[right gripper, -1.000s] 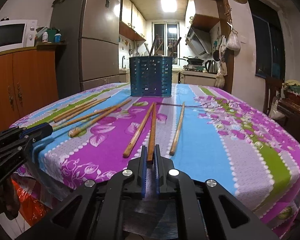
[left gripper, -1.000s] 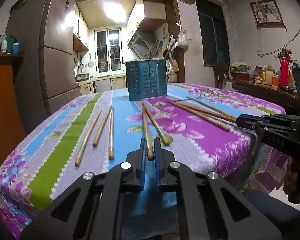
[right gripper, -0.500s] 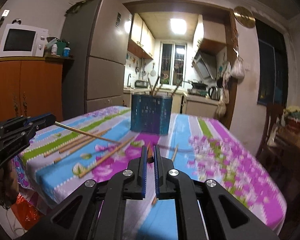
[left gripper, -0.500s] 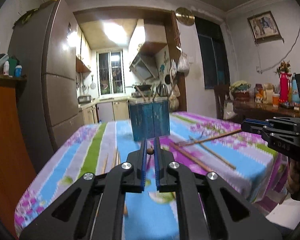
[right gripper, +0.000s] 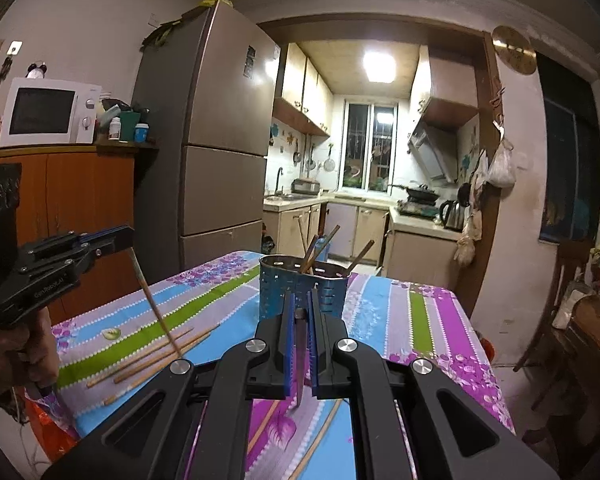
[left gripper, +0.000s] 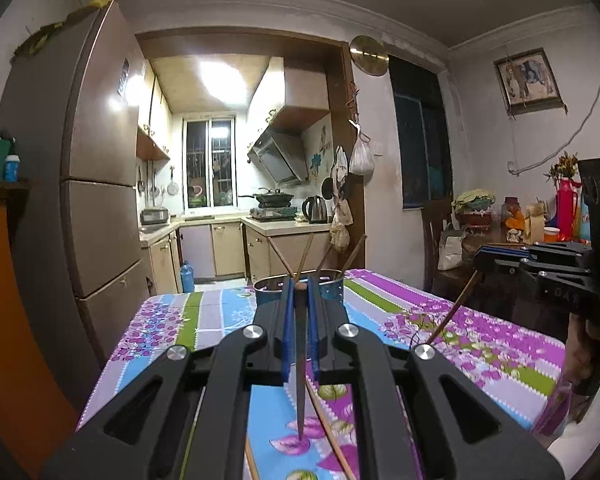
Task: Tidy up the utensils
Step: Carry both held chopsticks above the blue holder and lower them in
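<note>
Now both chopsticks clamped, hanging tip-down.

Air above table open up to the blue holder — its mouth partly blocked by slanting chopsticks; loose chopsticks lie left of holder, table surface right of it bare.

A holder stands on the surface with chopsticks in it; loose chopsticks lie before it, leftward.
</note>
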Available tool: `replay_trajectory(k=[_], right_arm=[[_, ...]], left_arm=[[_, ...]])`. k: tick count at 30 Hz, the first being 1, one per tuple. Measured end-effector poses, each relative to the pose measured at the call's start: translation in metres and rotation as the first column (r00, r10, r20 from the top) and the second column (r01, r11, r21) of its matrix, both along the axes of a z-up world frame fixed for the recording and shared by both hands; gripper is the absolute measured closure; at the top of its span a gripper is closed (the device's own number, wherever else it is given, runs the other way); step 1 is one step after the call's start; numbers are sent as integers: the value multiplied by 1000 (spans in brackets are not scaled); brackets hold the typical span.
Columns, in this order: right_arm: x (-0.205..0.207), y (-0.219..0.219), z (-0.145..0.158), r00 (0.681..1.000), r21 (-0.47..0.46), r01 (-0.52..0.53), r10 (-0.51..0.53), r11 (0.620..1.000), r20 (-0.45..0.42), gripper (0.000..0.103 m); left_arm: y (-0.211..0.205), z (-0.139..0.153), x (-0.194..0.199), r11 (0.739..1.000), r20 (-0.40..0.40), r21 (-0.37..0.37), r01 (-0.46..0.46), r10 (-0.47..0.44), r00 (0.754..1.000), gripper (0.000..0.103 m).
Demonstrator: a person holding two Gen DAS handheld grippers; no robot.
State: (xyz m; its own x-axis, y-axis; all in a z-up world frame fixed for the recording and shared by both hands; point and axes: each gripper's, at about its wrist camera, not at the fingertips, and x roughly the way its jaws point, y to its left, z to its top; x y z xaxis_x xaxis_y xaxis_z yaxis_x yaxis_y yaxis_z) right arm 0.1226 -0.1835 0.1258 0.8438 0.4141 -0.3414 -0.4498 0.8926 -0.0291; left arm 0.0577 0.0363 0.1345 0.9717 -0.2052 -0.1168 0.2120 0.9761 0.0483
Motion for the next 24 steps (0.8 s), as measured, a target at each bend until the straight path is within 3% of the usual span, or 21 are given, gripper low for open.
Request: replay_trajectory(k=[7,24], right_arm=[[37,1,15,997,17,-18,19,1000,-69,96],[62,4,60,996,-6,-43,43,999,-83,96]], left_arm=[[1,10,21,1000,-31,-9,-3,3,1000,98],[0,50,40,1000,-16,-16,21,-22,1000,98]])
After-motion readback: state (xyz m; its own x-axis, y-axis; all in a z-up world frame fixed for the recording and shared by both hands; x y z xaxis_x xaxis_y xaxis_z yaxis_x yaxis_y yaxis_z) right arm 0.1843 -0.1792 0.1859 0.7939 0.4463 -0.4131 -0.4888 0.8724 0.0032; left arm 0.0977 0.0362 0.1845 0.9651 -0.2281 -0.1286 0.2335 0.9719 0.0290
